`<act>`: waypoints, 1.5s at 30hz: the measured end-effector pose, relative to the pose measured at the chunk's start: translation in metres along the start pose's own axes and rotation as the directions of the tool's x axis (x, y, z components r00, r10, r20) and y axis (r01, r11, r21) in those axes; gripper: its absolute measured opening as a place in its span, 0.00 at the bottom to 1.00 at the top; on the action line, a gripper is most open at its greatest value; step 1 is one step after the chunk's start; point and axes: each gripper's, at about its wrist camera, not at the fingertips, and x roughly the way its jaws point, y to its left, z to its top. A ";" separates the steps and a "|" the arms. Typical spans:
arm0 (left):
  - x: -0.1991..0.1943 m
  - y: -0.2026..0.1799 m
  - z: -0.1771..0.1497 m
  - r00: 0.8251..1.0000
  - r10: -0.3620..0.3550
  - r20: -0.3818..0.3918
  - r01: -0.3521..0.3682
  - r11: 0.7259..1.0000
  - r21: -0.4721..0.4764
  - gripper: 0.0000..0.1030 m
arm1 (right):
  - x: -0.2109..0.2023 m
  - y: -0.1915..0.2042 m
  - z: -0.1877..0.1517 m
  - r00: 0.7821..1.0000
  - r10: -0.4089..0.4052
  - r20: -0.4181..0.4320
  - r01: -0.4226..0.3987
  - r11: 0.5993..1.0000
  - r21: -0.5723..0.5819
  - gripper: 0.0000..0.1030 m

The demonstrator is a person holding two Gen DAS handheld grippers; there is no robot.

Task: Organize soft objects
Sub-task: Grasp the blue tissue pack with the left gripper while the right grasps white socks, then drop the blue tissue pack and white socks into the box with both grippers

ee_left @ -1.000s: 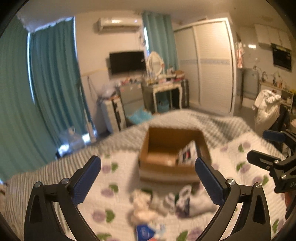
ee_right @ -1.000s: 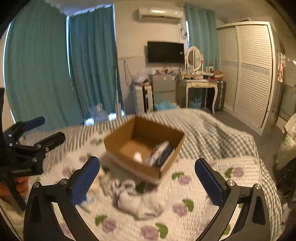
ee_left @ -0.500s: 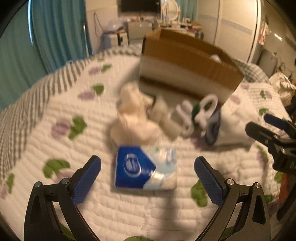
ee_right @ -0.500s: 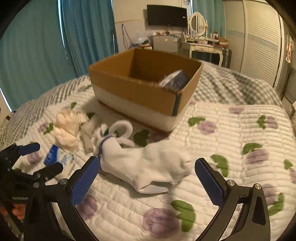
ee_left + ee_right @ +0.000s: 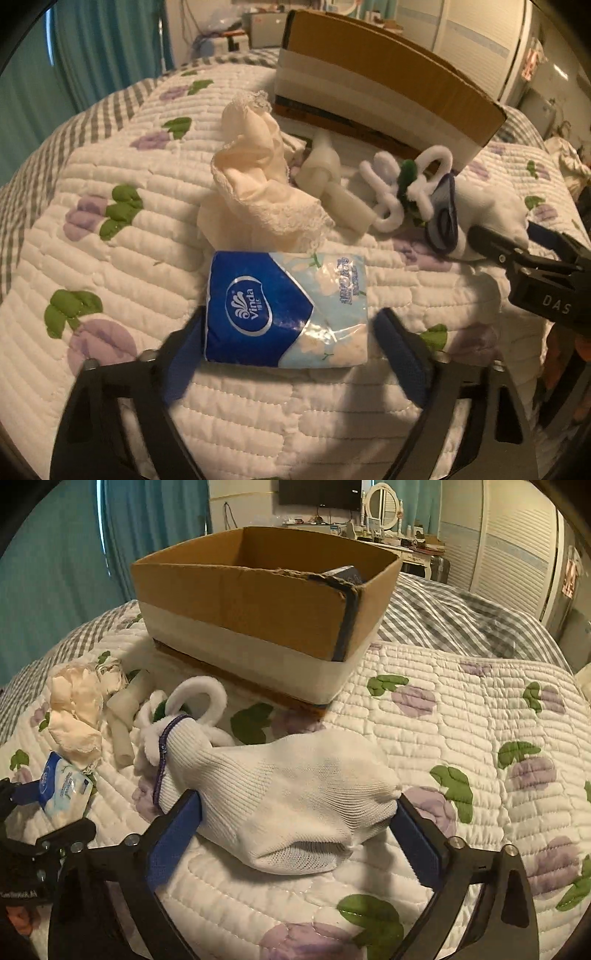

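Observation:
A blue-and-white Vinda tissue pack (image 5: pixel 286 310) lies on the quilt between the fingers of my left gripper (image 5: pixel 288 332), which is open around it. A white sock with a purple cuff (image 5: pixel 280 794) lies between the fingers of my right gripper (image 5: pixel 299 819), also open, its pads at the sock's sides. Behind them lie a cream lace cloth (image 5: pixel 258 173), white foam tubes (image 5: pixel 328 173) and white fuzzy loops (image 5: pixel 402 184). The cardboard box (image 5: pixel 258 602) stands beyond, with a dark item inside.
The bed has a white quilt with purple flowers (image 5: pixel 480 738) over a grey striped blanket (image 5: pixel 461 620). Teal curtains (image 5: pixel 55 554) hang at the left; a dressing table and wardrobe stand behind. The right gripper shows at the right edge of the left wrist view (image 5: pixel 535 269).
Both grippers have come down and forward to the quilt. The left now straddles the tissue pack, the right straddles the sock. Both jaws have narrowed somewhat.

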 end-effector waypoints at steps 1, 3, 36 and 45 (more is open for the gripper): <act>-0.002 -0.001 -0.001 1.000 0.000 0.003 0.000 1.000 0.000 0.73 | -0.003 0.000 -0.001 1.000 0.001 0.013 -0.001 1.000 -0.001 0.88; -0.003 -0.001 0.000 1.000 -0.004 0.010 0.004 1.000 0.000 0.72 | -0.010 0.001 -0.003 0.999 0.004 0.038 -0.004 1.000 -0.005 0.81; -0.117 -0.044 0.114 0.935 -0.072 0.347 0.038 0.994 0.105 0.71 | -0.168 -0.019 0.091 0.911 0.092 0.402 -0.098 0.995 -0.006 0.58; -0.092 -0.056 0.197 0.919 -0.085 0.385 0.017 0.984 0.176 0.71 | -0.134 -0.034 0.168 0.895 0.078 0.438 -0.087 0.996 0.002 0.58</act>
